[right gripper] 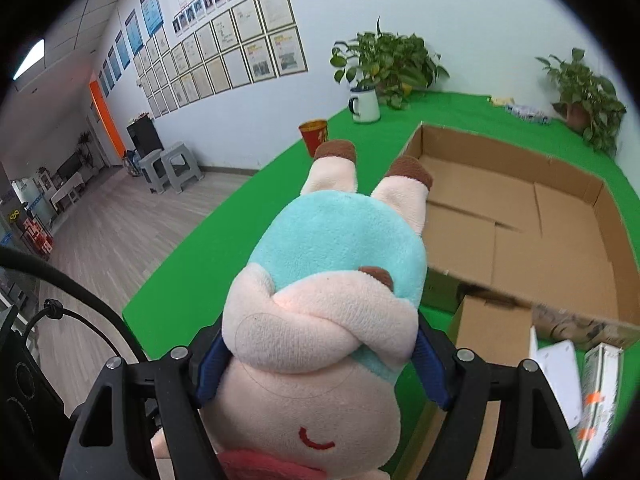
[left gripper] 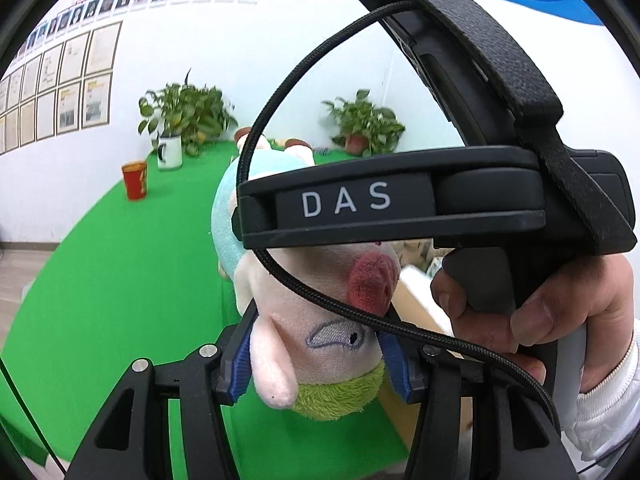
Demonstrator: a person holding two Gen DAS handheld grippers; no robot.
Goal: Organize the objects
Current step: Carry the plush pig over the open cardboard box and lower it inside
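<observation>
Both grippers hold the same plush pig above the green table. In the left wrist view, my left gripper (left gripper: pixel 316 360) is shut on the pig's (left gripper: pixel 320 336) pink head, near its eye and green collar. The right gripper's black body (left gripper: pixel 400 196), marked DAS, crosses in front, held by a hand (left gripper: pixel 532 320). In the right wrist view, my right gripper (right gripper: pixel 320 364) is shut on the pig (right gripper: pixel 340 252) around its neck and arms; its teal body and brown-tipped feet point away. An open cardboard box (right gripper: pixel 520 216) lies just right of the pig.
A red cup (right gripper: pixel 314 136), a white mug (right gripper: pixel 365 105) and two potted plants (right gripper: pixel 390 62) (right gripper: pixel 586 96) stand along the table's (right gripper: pixel 192 280) far edge. Small boxes and white packets (right gripper: pixel 560 376) lie at the near right. Grey stools (right gripper: pixel 176 166) stand on the floor at left.
</observation>
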